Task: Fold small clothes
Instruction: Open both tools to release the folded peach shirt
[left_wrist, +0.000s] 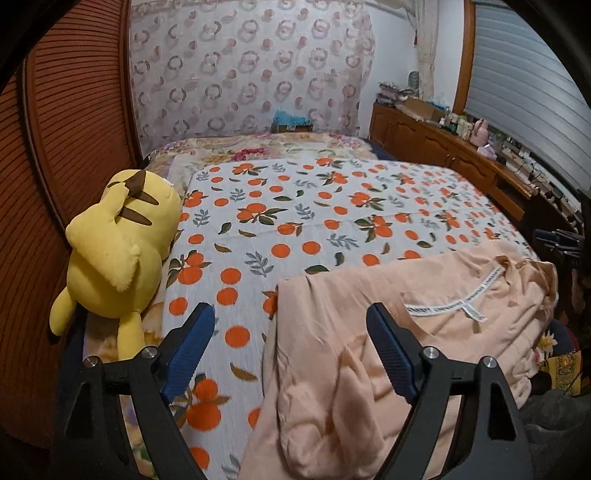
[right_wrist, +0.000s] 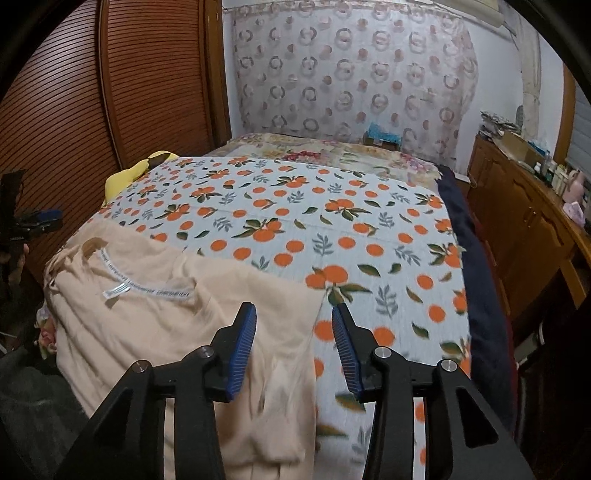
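A peach garment (left_wrist: 424, 350) lies crumpled at the near edge of the bed, on an orange-print bedspread (left_wrist: 295, 221). It is soft, thin cloth, creased into loose folds, with a white lettered neck band and a small white tag showing near its far edge; one side edge runs straight toward the camera.

The left gripper (left_wrist: 291, 343) hangs just above the garment's left edge, its blue-padded fingers spread wide, one over the bedspread and one over the cloth, gripping nothing. The right gripper (right_wrist: 293, 343) stands about half open over the garment's right edge, likewise with nothing pinched between its pads.

Farther off, a yellow plush toy (left_wrist: 114, 243) lies at the bedspread's left side, beside a slatted wooden door (left_wrist: 74, 129). A patterned curtain (left_wrist: 251, 66) hangs behind the bed, and a wooden cabinet (left_wrist: 443, 147) runs along the right.
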